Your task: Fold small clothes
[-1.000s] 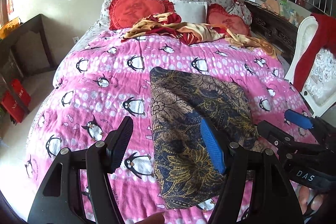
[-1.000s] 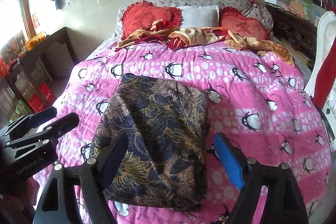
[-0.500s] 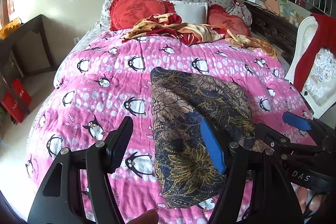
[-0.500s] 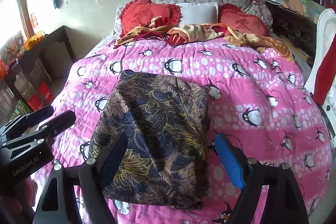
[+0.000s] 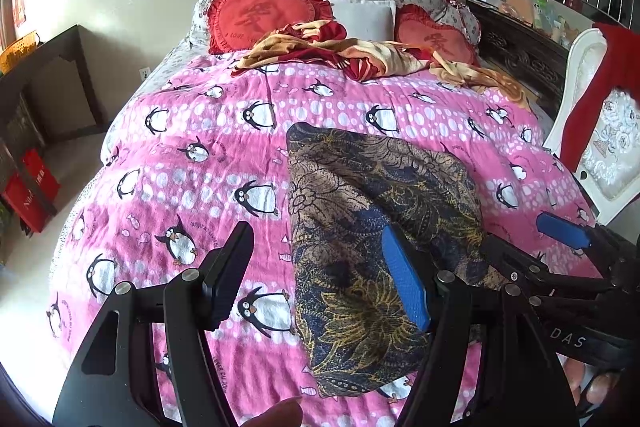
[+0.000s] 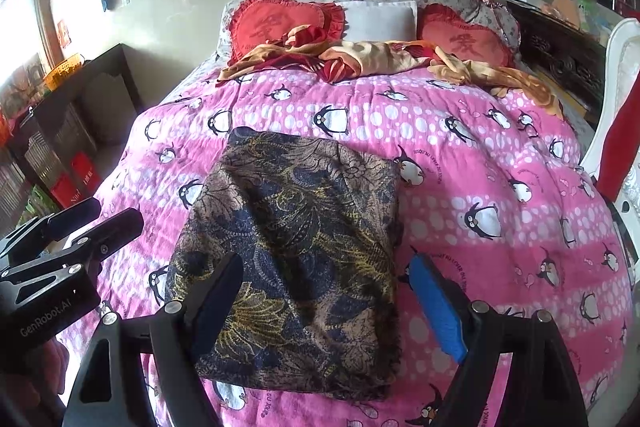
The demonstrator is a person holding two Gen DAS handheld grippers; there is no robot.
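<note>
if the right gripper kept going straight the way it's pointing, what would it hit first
Most likely the folded dark floral garment on the pink penguin quilt. The right gripper, jaws open and empty, points down at its near half, though depth is hard to judge.

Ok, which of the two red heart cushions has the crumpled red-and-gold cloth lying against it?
The bigger frilled heart cushion, left of the white pillow; the cloth's bunched end overlaps its lower edge.
</note>
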